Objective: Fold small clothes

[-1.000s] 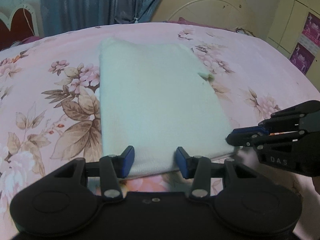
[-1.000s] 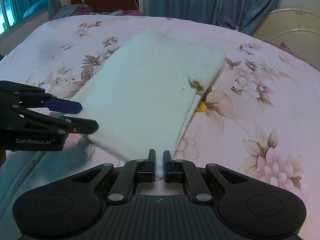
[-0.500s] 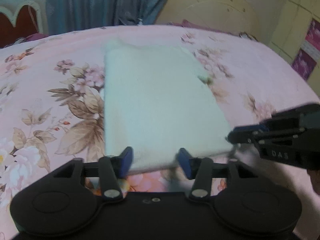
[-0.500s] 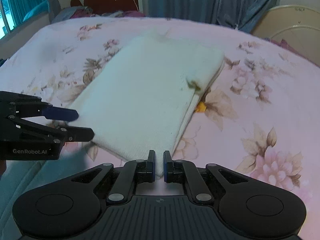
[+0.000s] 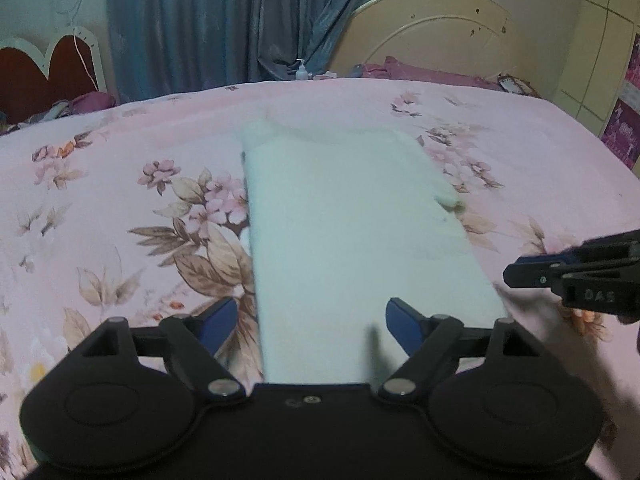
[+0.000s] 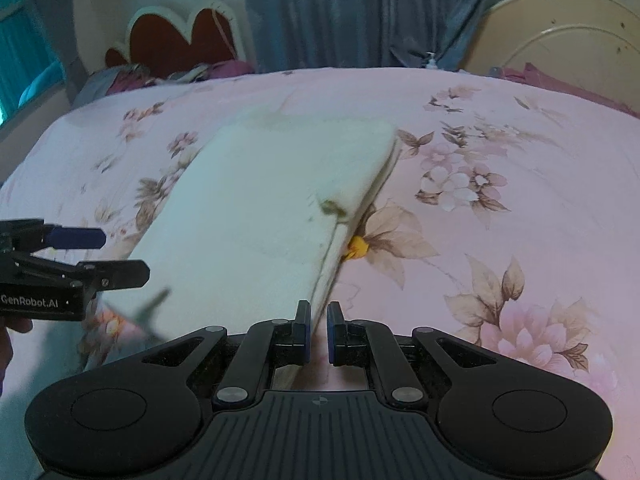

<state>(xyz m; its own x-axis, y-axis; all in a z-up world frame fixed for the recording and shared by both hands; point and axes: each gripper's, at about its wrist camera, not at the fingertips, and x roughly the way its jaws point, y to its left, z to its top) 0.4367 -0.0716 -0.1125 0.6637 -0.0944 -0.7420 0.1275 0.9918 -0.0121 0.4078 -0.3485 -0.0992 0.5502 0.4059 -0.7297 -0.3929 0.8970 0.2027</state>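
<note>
A folded white garment lies flat on the pink floral bed; it also shows in the right wrist view. My left gripper is open, its blue pads spread wide over the garment's near left edge, holding nothing. It shows at the left of the right wrist view. My right gripper has its jaws close together with a narrow gap, at the garment's near right corner; whether cloth is pinched is unclear. It shows at the right of the left wrist view.
The pink floral bedsheet spreads all around the garment. A small yellow spot lies beside the garment's right edge. A headboard, blue curtains and a small bottle stand beyond the far edge.
My left gripper has opened wider and risen, tilting up so more of the room shows. The right gripper's jaws have parted slightly. The garment has not moved.
</note>
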